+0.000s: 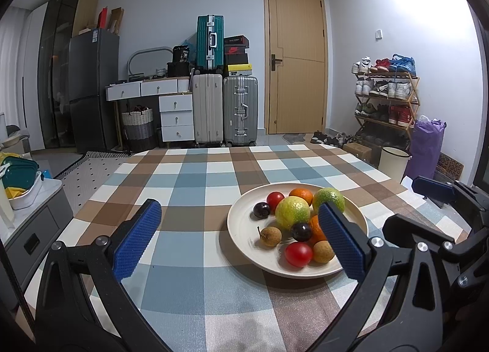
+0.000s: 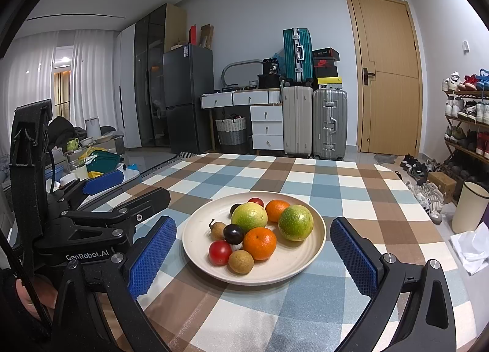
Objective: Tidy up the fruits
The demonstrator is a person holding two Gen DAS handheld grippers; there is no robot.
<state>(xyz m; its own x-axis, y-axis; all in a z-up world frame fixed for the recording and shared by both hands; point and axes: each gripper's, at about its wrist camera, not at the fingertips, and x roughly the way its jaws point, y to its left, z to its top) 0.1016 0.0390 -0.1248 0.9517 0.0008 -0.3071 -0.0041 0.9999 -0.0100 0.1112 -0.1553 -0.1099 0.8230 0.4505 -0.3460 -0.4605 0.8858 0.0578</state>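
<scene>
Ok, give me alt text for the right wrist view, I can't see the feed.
A cream plate of mixed fruit sits on a checked tablecloth, framed by the open right gripper, which holds nothing. The left gripper is at the left edge, also open; suitcases and a wooden door stand behind.

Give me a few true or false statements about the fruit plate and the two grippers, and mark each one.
1. All the fruit lies on the plate. True.
2. The right gripper is shut on an orange. False: its jaws stand wide open, with the orange lying on the plate.
3. The plate sits on a checked cloth. True.
4. The left gripper holds a tomato. False: it is open and holds nothing; the near tomato rests in the plate.
5. Only one green fruit is on the plate. False: there are two green fruits.
</scene>
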